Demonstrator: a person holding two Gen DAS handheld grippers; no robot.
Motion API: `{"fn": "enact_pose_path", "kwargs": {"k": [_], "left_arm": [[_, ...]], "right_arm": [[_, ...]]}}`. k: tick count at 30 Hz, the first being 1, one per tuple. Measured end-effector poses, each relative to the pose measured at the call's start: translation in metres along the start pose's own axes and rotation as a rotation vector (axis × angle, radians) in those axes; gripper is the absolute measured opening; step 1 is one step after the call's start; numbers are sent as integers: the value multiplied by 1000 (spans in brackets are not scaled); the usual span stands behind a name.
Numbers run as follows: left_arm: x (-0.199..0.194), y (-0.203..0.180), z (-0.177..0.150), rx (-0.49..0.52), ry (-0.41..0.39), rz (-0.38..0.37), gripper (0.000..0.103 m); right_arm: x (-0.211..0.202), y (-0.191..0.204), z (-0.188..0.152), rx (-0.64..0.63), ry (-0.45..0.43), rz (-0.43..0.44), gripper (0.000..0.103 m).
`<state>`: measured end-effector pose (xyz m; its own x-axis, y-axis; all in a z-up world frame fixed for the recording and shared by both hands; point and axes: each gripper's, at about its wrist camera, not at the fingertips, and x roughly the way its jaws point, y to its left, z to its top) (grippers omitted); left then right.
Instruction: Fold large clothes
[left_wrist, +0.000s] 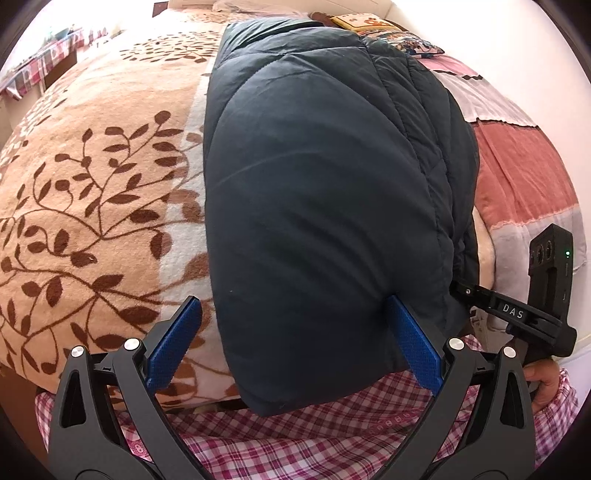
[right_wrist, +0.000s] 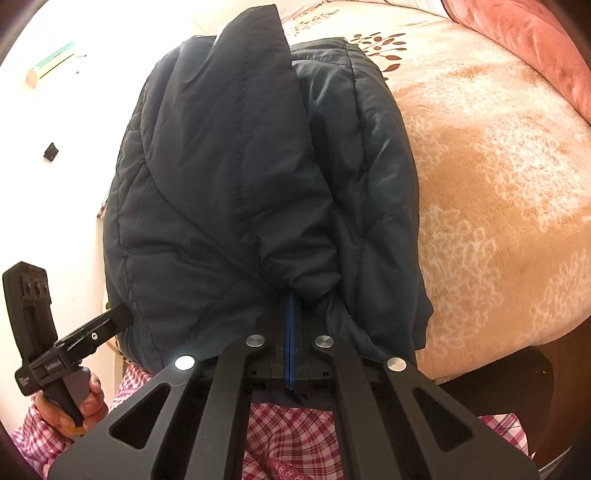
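Left fingers (left_wrist: 295, 339) gape wide astride my jacket's (left_wrist: 325, 192) near edge; right fingers (right_wrist: 291, 332) pinch its hem. Puffy, light, slippery: I'd grab seams.

The person wears pink-and-white checked clothing (left_wrist: 314, 435) at the bottom of both frames, and each black gripper (left_wrist: 295, 343) has blue ribbed pads (left_wrist: 417, 343) and silver round screws (right_wrist: 256, 340)

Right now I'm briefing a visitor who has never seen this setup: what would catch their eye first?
The dark quilted jacket, folded into a thick bundle, lies on the leaf-patterned blanket at the bed's near edge. The right gripper is shut on a bunched fold at the jacket's near end, while the left gripper stands wide open.
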<state>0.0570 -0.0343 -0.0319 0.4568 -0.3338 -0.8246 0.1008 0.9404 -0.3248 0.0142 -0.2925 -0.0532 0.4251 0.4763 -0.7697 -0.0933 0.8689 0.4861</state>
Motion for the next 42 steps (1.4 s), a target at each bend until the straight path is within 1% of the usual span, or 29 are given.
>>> {"fn": "enact_pose_path", "kwargs": {"k": [5, 7, 10, 11, 12, 13, 14, 15, 17, 20, 23, 24, 25, 27, 30, 33, 34, 35, 37, 39, 41, 42], "left_arm": [[-2, 4, 5, -7, -4, -58, 99], [-6, 8, 9, -24, -13, -95, 99], [-10, 14, 15, -44, -26, -115, 99], [-10, 15, 16, -45, -28, -119, 99], [-11, 16, 18, -45, -31, -120, 99], [-11, 17, 18, -43, -32, -121, 99], [-10, 17, 19, -41, -32, -120, 99], [-9, 17, 19, -43, -29, -122, 99], [-7, 18, 20, -53, -17, -148, 99], [-5, 20, 21, -81, -8, -169, 99], [-5, 24, 22, -101, 0, -189, 99], [-4, 25, 22, -103, 1, -190, 99], [-2, 27, 22, -99, 7, -185, 99], [4, 28, 23, -97, 20, -185, 99], [9, 32, 24, -96, 26, -198, 99], [11, 37, 26, -117, 34, -227, 99], [11, 39, 27, -126, 37, -236, 99], [11, 42, 27, -142, 42, -254, 99], [13, 48, 29, -149, 46, -270, 99], [16, 48, 28, -123, 44, -260, 99], [21, 48, 27, -104, 43, -249, 99], [23, 48, 27, -106, 45, -255, 99]], "right_arm": [[-10, 4, 1, -20, 1, 15, 0], [-18, 4, 3, -16, -2, 52, 2], [-35, 0, 8, 5, -28, 102, 7], [-45, -4, 11, 14, -52, 111, 11], [-53, -7, 13, 22, -78, 100, 32], [-62, -10, 16, 28, -114, 75, 57], [-68, -12, 18, 27, -138, 63, 61], [-73, -15, 20, 22, -154, 46, 61], [-74, -21, 26, 31, -154, 32, 61], [-60, -30, 39, 46, -97, 59, 66], [-36, -36, 47, 49, -31, 64, 68], [-29, -38, 49, 50, -20, 57, 70], [-21, -42, 51, 55, -8, 43, 75], [-9, -47, 54, 70, 15, 39, 79], [6, -56, 55, 88, 60, 73, 80], [9, -62, 58, 103, 76, 124, 80], [11, -65, 59, 116, 88, 173, 75], [14, -69, 59, 139, 100, 216, 73], [22, -80, 60, 211, 121, 303, 73], [25, -86, 60, 224, 121, 328, 74], [25, -84, 61, 205, 122, 324, 74], [26, -83, 62, 194, 125, 320, 74]]}}
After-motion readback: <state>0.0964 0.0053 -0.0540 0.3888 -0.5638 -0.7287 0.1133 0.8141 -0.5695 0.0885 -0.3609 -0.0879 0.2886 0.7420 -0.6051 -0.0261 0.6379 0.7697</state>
